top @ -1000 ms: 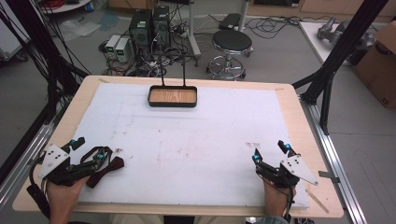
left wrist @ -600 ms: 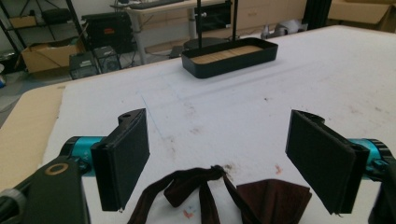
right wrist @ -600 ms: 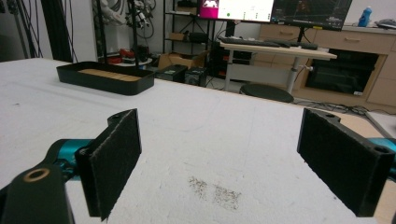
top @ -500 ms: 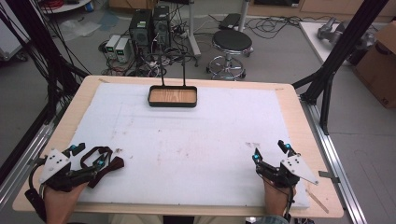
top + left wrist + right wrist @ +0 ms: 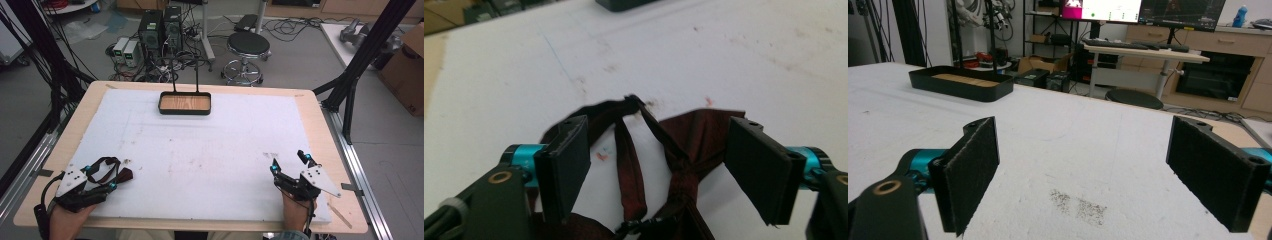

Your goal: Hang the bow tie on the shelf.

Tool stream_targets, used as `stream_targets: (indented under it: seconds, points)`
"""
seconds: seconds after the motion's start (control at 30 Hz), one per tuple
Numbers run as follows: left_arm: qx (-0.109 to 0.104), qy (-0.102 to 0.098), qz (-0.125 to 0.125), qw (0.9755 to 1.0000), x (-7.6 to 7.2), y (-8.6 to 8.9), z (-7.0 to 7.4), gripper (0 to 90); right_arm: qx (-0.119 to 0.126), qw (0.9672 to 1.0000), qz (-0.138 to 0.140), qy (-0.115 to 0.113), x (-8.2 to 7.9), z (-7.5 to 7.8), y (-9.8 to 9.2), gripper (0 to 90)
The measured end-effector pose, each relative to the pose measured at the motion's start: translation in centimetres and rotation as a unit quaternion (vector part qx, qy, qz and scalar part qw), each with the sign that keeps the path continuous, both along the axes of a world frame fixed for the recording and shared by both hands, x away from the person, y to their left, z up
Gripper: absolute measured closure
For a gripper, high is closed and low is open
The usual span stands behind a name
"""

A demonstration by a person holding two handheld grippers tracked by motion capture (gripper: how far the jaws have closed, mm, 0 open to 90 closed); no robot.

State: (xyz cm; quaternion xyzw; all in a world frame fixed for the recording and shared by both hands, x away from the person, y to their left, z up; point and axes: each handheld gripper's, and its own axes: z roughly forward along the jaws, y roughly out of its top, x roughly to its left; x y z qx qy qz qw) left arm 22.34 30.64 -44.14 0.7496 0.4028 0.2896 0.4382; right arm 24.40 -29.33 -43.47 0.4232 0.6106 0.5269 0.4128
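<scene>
While both grippers sit low at the near edge, a dark red bow tie (image 5: 674, 150) lies between the spread jaws of the left gripper (image 5: 102, 175).

On the white mat (image 5: 200, 145) the tie is at seven o'clock; the right gripper (image 5: 290, 165), at five o'clock, has its jaws wide apart over bare mat. A black tray (image 5: 184, 103) sits at twelve o'clock.

No legible text, label, brand, number or sign anywhere.
</scene>
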Motion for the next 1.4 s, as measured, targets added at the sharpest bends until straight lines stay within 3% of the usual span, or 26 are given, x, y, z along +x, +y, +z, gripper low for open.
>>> stream_targets:
  seconds: [0.03, 0.1, 0.13, 0.23, 0.27, 0.43, 0.57, 0.67, 0.7, 0.77, 0.9, 1.0, 1.03, 1.13, 1.23, 1.4]
  points:
    - [0.001, 0.018, -0.001, 0.9998, 0.2, 0.1, -0.3, 28.5, 0.000, 1.0000, 0.001, -0.001, 0.0, 0.0, 0.0, 12.6]
    - [0.002, 0.025, -0.001, 0.9997, 0.3, 0.1, -0.4, 29.1, -0.001, 1.0000, 0.001, -0.001, 0.0, 0.0, 0.0, 12.6]
    - [0.005, 0.042, -0.002, 0.9991, 0.4, 0.2, -0.6, 29.8, -0.001, 1.0000, 0.001, -0.001, 0.0, 0.0, 0.0, 12.6]
    - [0.009, 0.053, 0.000, 0.9986, 0.5, 0.3, -0.8, 32.1, -0.001, 1.0000, 0.001, -0.001, 0.0, 0.0, 0.0, 12.7]
    - [0.013, 0.067, -0.004, 0.9976, 0.7, 0.3, -0.8, 34.9, -0.001, 1.0000, 0.001, -0.001, 0.0, 0.0, 0.0, 12.6]
    - [0.035, 0.082, -0.013, 0.9960, 0.7, 0.0, -0.9, 43.1, -0.001, 1.0000, 0.001, 0.000, 0.0, 0.0, 0.0, 12.7]
    - [0.035, 0.084, -0.023, 0.9956, 0.7, -0.1, -0.9, 49.9, -0.001, 1.0000, 0.000, -0.001, 0.0, 0.0, 0.0, 12.6]
    - [0.033, 0.090, -0.038, 0.9946, 0.7, -0.1, -0.8, 60.2, -0.002, 1.0000, -0.001, -0.001, 0.0, 0.0, -0.1, 12.6]
    - [0.033, 0.090, -0.038, 0.9946, 0.7, -0.1, -0.8, 66.6, -0.002, 1.0000, -0.001, -0.001, 0.0, 0.0, -0.1, 12.6]
    - [0.036, 0.090, -0.044, 0.9943, 0.6, -0.3, -0.8, 70.7, -0.002, 1.0000, -0.001, -0.001, 0.0, 0.0, -0.1, 12.6]
    - [0.052, 0.088, -0.046, 0.9937, 0.6, -0.6, -0.6, 74.1, -0.001, 1.0000, 0.000, 0.000, 0.0, 0.0, -0.1, 12.6]
    - [0.056, 0.073, -0.048, 0.9946, 0.4, -0.7, -0.2, 74.6, 0.000, 1.0000, 0.000, 0.000, 0.0, 0.0, -0.1, 12.6]
    - [0.048, 0.060, -0.054, 0.9955, 0.3, -0.8, 0.2, 74.8, 0.000, 1.0000, 0.000, 0.000, 0.0, 0.0, -0.1, 12.6]
    - [0.031, 0.046, -0.067, 0.9962, 0.3, -1.0, 0.7, 74.8, -0.001, 1.0000, 0.000, 0.001, 0.1, 0.0, -0.1, 12.7]
    - [0.005, 0.040, -0.080, 0.9960, 0.7, -1.1, 1.2, 74.8, 0.000, 1.0000, 0.000, 0.003, 0.1, 0.0, -0.1, 12.6]
    - [-0.014, 0.033, -0.093, 0.9950, 1.7, -1.3, 2.1, 74.8, 0.002, 1.0000, -0.003, 0.005, 0.1, -0.1, -0.2, 12.6]
